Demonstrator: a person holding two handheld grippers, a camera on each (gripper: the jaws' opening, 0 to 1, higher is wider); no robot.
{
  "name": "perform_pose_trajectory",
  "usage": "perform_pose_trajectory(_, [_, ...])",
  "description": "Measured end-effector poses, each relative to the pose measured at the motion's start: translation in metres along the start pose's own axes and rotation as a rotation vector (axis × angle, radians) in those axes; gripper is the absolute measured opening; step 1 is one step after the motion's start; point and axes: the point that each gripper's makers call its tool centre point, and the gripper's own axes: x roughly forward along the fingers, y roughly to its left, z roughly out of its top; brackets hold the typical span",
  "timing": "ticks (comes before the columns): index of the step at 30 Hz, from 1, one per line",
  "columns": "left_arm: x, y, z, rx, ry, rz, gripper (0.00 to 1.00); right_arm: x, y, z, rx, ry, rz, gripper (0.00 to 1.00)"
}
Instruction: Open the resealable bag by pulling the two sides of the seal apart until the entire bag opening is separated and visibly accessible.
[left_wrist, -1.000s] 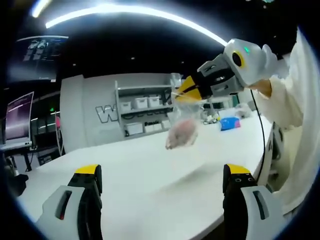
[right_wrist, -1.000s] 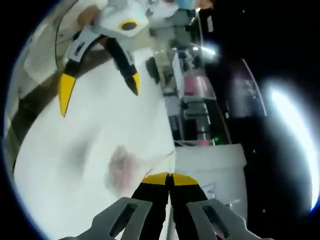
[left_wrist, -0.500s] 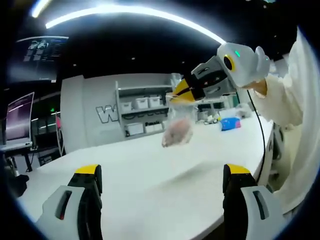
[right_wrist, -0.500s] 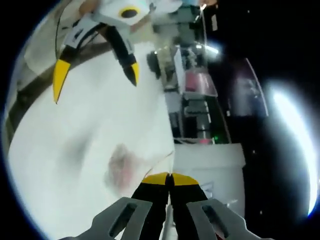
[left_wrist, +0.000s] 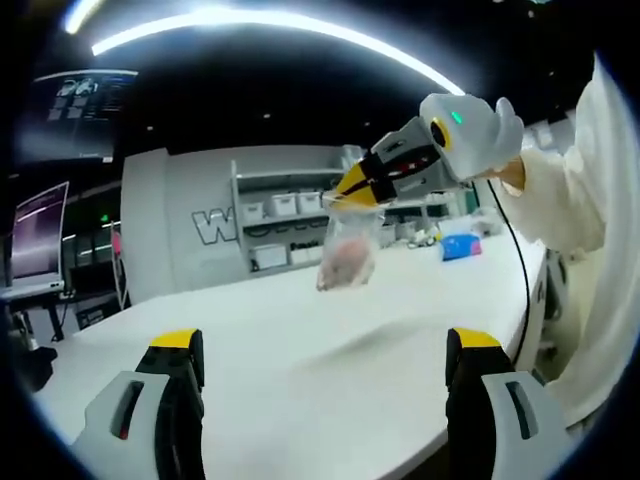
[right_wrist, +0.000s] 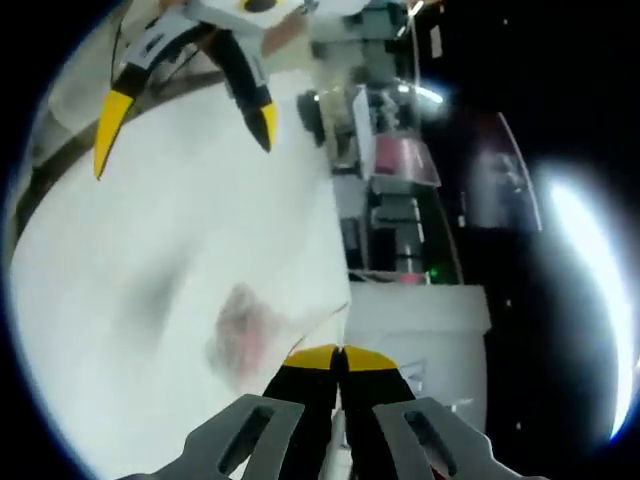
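Standing in a dim lab with a curved strip light (left_wrist: 270, 22) overhead, grey shelving (left_wrist: 285, 228) along the back wall, and a long white table (left_wrist: 300, 370) stretching across the foreground. In the left gripper view, rising from the bottom edge as the left gripper (left_wrist: 325, 350), jaws spread wide with nothing between the yellow tips, hovering above the tabletop. Beyond it, reaching in from the right as the right gripper (left_wrist: 345, 193), jaws pinched closed on the top edge of the resealable bag (left_wrist: 347, 250), hanging clear above the table with something pinkish inside. Behind that, gripping the tool with a white-gloved hand (left_wrist: 480, 120) and a white sleeve (left_wrist: 600, 190). In the right gripper view, pressing the yellow tips together on the bag's upper edge (right_wrist: 338, 352), with the bag dangling just left of the jaws against the white table, pink contents blurred. Farther off, showing the left gripper near the top, jaws wide apart, well away from the bag.
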Motion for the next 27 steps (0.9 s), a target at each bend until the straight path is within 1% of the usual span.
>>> perform_pose_trajectory(5, [0.0, 0.001, 0.001, -0.004, -0.003, 0.003, 1.0, 0.01, -0.004, -0.008, 0.037, 0.01, -0.001, 0.0])
perform_pose_trajectory(11, [0.0, 0.002, 0.001, -0.004, 0.001, 0.005, 1.0, 0.018, -0.011, -0.012, 0.061, 0.016, -0.011, 0.0])
perform_pose_trajectory(22, [-0.001, 0.004, 0.002, -0.002, 0.003, 0.011, 1.0, 0.033, -0.022, -0.026, 0.171, 0.029, -0.027, 0.0])
perform_pose_trajectory(27, [-0.001, 0.004, 0.001, -0.005, 0.004, 0.011, 1.0, 0.04, -0.026, -0.03, 0.189, 0.034, -0.028, 0.0])
